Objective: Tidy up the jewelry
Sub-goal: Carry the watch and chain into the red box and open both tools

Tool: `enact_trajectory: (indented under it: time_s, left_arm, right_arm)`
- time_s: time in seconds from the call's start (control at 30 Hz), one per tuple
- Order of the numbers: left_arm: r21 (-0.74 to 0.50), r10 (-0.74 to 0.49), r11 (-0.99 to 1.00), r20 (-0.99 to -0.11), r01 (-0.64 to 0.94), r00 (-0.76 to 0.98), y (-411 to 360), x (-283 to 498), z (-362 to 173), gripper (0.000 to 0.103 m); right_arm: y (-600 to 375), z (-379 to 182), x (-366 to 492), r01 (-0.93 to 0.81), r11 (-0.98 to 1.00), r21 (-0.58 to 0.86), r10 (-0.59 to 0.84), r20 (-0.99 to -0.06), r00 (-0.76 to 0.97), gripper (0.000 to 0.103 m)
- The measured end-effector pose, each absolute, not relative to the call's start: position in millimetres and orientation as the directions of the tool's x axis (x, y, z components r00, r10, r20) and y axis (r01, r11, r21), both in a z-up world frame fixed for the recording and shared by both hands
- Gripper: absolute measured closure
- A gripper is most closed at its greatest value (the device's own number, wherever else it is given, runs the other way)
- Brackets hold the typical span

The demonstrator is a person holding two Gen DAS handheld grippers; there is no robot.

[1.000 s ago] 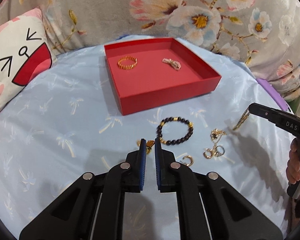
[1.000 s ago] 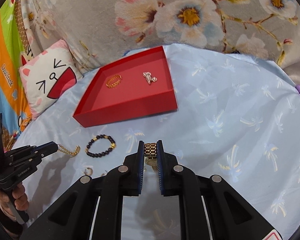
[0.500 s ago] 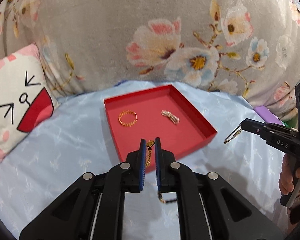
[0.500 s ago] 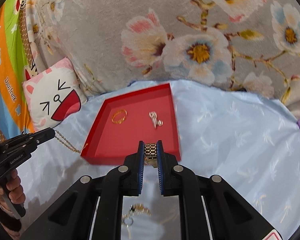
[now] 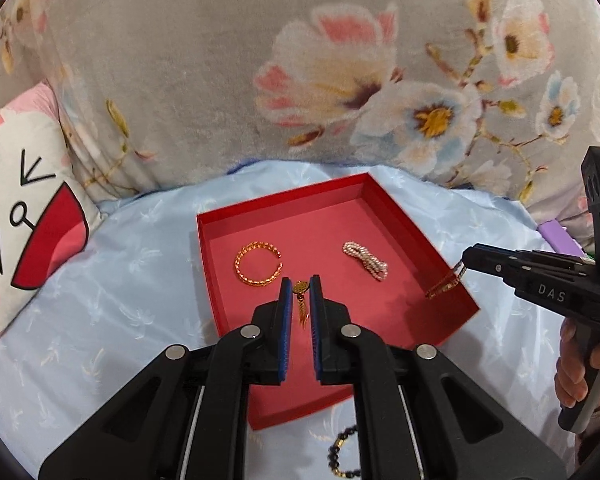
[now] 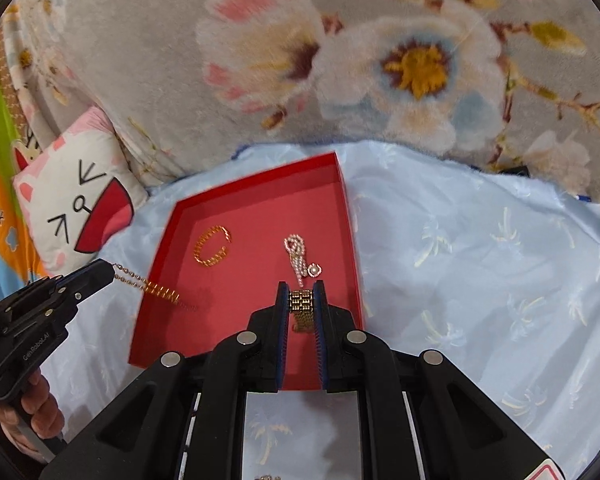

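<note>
With the left gripper (image 5: 300,288) pinching a gold pendant chain (image 5: 301,300) and the right gripper (image 6: 301,300) a gold link bracelet (image 6: 301,307) above the red tray (image 5: 452,332), dropping both near together could tangle them.

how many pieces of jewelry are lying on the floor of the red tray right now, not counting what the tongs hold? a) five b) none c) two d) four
c: only the open gold ring bracelet and the pearl piece lie in the red tray; the left tongs and the right tongs each hold a gold piece above it.
</note>
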State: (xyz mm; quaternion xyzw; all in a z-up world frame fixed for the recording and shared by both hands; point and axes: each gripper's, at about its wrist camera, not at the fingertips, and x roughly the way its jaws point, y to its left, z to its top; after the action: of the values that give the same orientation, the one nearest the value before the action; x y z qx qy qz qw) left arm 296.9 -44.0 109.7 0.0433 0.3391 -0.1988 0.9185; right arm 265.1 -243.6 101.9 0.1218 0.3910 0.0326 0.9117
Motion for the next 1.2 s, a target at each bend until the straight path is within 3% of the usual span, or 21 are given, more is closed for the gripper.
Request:
enact_trajectory:
  time_s: [0.27, 0.63, 0.67, 0.7, 0.77, 0.8, 1.07, 1.2]
  left_arm:
    - [-0.054, -0.284, 0.934, -0.71, 0.353, 0.644, -51, 337, 66, 0.095]
    - [-0.022, -0.212, 0.954, -0.754, 0.298, 0.622, -56, 376, 35, 0.093]
    - [-0.008, -0.19, 0.96, -0.755, 0.281, 0.627, -56, 378, 34, 0.088]
    - [-0.001, -0.178, 0.963, -0.751, 0.269, 0.635, -55, 378, 34, 0.077]
    - [-0.003, -0.171, 0.968, -0.738, 0.25, 0.653, -52, 379, 38, 0.062]
    - [-0.009, -0.171, 0.971, -0.727, 0.239, 0.665, -49, 378, 41, 0.059]
    - [-0.02, -0.165, 0.979, -0.674, 0.205, 0.72, -25, 348, 75, 0.039]
    - [-0.006, -0.174, 0.974, -0.658, 0.225, 0.733, -19, 317, 83, 0.035]
  right_arm:
    - [-231, 61, 311, 0.069, 0.982, 0.174, 0.093, -0.774, 0.626, 0.092]
    - [-224, 41, 358, 0.089, 0.992, 0.088, 0.011, -0.77, 0.638, 0.092]
    - [-224, 43, 357, 0.085, 0.992, 0.093, 0.015, -0.76, 0.65, 0.09]
    - [-226, 46, 354, 0.084, 0.992, 0.098, 0.018, -0.748, 0.663, 0.087]
    - [-228, 55, 346, 0.078, 0.99, 0.12, 0.033, -0.719, 0.694, 0.076]
    - [-230, 60, 342, 0.077, 0.989, 0.129, 0.037, -0.707, 0.707, 0.075]
    - [-234, 93, 271, 0.054, 0.993, 0.103, 0.026, -0.648, 0.761, 0.075]
    - [-238, 90, 232, 0.04, 0.992, 0.118, 0.048, -0.656, 0.753, 0.074]
